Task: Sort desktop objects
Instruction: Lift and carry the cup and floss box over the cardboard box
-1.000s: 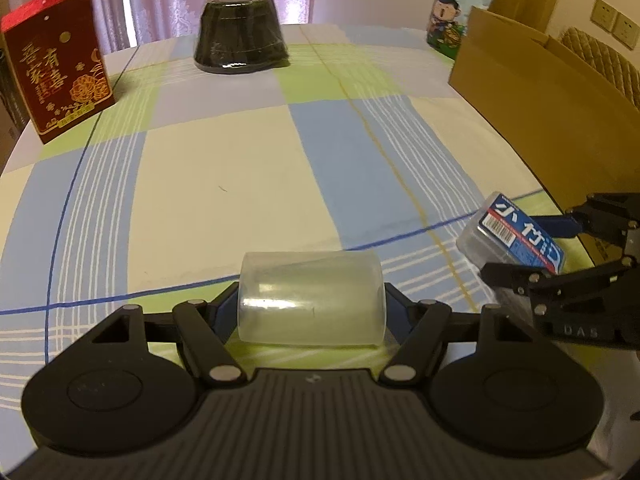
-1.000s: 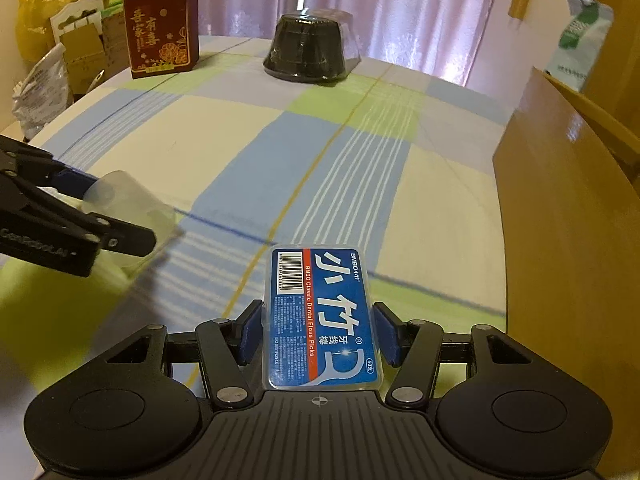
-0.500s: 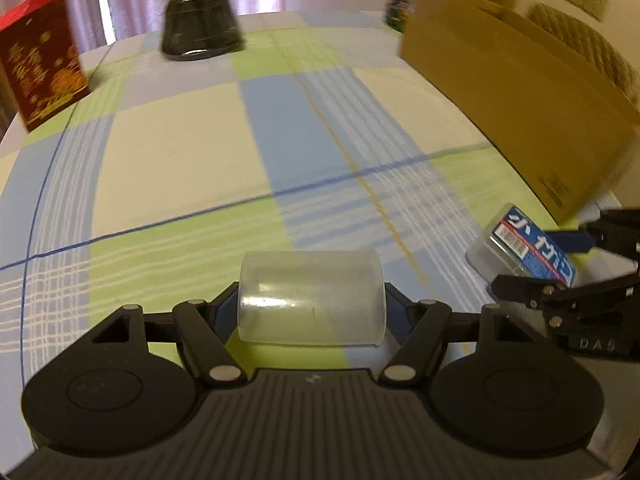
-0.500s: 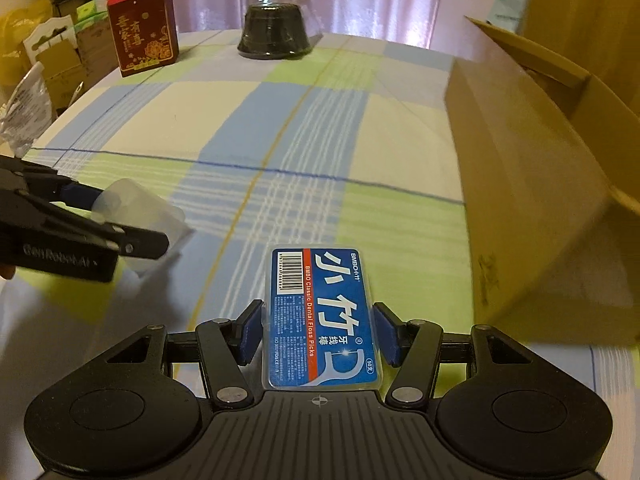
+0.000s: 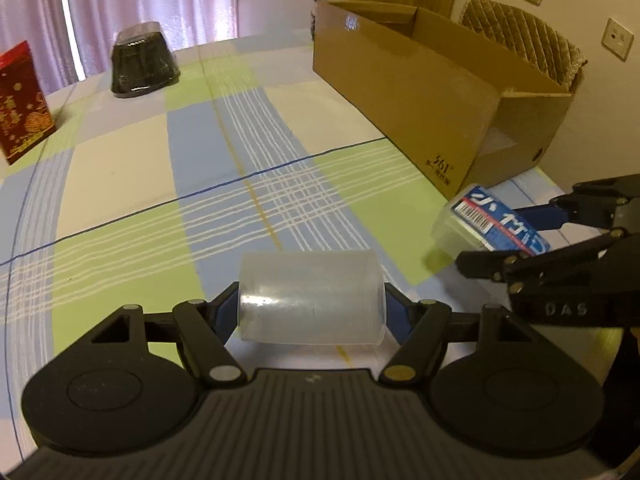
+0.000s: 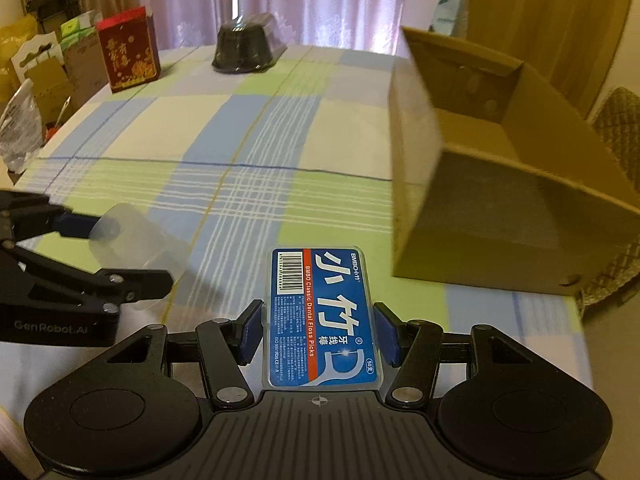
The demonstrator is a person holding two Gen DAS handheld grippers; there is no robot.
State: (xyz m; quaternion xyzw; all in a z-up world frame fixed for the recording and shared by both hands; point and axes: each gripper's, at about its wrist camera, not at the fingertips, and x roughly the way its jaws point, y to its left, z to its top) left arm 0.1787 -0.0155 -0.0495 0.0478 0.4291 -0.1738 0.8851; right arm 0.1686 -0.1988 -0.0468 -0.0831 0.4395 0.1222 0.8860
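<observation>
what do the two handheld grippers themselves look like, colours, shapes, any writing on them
Both are matte black. The left gripper and right gripper each have a ribbed body, two round discs, angled linkage bars with silver pivot pins and blue pads on the fingers. Seen side-on, the left one reads "GenRobot.AI" in pale letters, the right one "DAS". No cables, sleeves or hands show.

Two grippers: left gripper (image 5: 312, 304), right gripper (image 6: 318, 330). One clear plastic cup (image 5: 310, 298), one dental floss pick box (image 6: 322, 316). One cardboard box (image 5: 436, 92), one red gift box (image 6: 128, 54), one black lidded bowl (image 6: 246, 48).

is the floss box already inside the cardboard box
No, the floss box sits clamped between the right tongs, above the checked tablecloth and short of the cardboard box.
</observation>
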